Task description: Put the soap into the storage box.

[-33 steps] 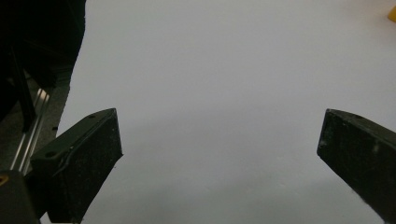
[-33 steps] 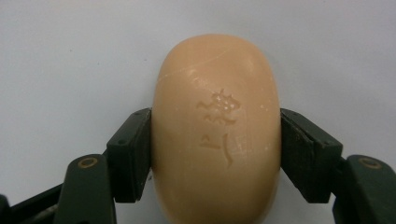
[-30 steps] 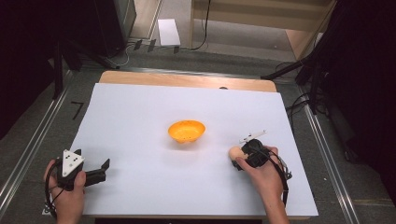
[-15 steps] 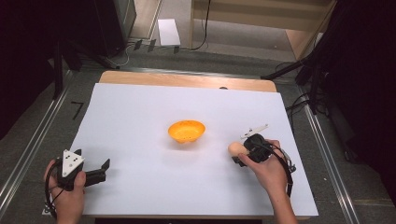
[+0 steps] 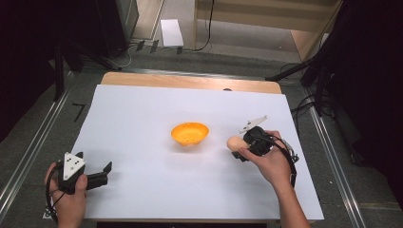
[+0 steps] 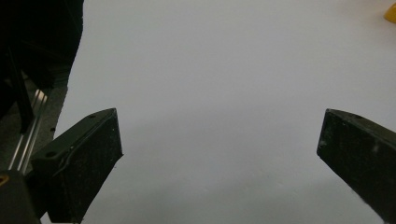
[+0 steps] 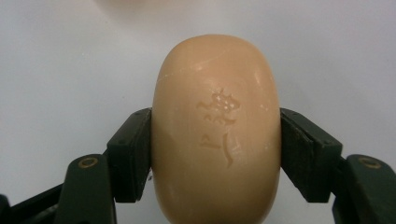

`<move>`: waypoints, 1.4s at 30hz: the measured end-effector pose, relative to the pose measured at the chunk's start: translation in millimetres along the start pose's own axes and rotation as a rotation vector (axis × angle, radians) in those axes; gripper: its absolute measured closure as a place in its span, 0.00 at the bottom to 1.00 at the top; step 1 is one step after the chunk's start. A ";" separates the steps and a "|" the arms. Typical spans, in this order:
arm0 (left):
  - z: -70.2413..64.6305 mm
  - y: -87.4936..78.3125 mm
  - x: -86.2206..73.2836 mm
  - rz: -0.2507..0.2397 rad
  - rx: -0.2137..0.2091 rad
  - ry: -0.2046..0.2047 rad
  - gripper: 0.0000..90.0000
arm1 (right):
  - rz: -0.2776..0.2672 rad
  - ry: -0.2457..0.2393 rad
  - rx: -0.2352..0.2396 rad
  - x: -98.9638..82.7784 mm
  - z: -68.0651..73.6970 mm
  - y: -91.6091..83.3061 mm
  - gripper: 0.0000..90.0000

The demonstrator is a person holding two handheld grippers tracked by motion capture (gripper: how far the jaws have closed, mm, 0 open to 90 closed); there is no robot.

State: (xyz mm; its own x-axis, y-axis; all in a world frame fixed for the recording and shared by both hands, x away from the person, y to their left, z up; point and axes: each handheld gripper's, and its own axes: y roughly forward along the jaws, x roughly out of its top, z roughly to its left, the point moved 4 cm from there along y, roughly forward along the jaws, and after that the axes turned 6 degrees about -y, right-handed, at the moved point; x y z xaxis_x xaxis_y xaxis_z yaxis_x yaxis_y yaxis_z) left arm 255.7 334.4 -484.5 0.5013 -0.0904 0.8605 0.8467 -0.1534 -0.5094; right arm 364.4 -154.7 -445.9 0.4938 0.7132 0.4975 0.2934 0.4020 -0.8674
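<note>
On the right side of the tabletop: my right tongs point(image 5: 237, 151) are clamped on a bar of soap point(image 5: 234, 143), one pad on each side of it.
Soap up close: from the right gripper view the soap point(image 7: 215, 126) is tan and rounded, with a small mark pressed into its top. It sticks out past the pads point(image 7: 130, 156).
Where the soap is: it is in my right tongs, and I think it is up off the white sheet point(image 5: 142, 118), not lying on it. It is near the orange bowl point(image 5: 189, 133), just to the bowl's right, but not touching it.
Bowl: it sits near the middle of the sheet. I see nothing inside it.
Left tongs: my left tongs point(image 5: 105, 172) rest low at the near left corner. The jaws are wide apart with nothing between them. The left gripper view shows just bare white sheet point(image 6: 210, 93) past them.
What is done: I have picked up the soap, and my grip looks firm.
What is left: I think the soap goes in the bowl. I must carry it over the bowl, lower it, and let go.
</note>
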 end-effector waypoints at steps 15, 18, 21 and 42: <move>0.1 -0.1 0.1 -0.001 0.001 -0.004 0.00 | -0.030 -0.086 0.019 26.5 -6.2 0.9 0.37; 0.0 -0.1 0.0 0.002 0.000 -0.002 0.00 | -0.026 -0.107 0.015 32.8 -6.6 1.0 0.37; 0.1 -0.1 0.1 -0.001 -0.003 -0.003 0.00 | -0.039 -0.127 0.021 39.3 -6.5 0.6 0.37; 1.0 -0.3 0.1 0.003 -0.007 -0.004 0.00 | -0.064 -0.319 0.079 88.8 2.0 8.4 0.37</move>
State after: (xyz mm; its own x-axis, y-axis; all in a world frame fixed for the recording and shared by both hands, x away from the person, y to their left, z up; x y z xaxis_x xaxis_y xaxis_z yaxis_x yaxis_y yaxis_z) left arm 255.7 335.4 -484.2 0.5042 -0.0870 0.8592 0.8442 -0.1600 -0.5116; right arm 409.1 -86.8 -408.9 0.1922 0.8240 0.5331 0.2450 0.4857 -0.8391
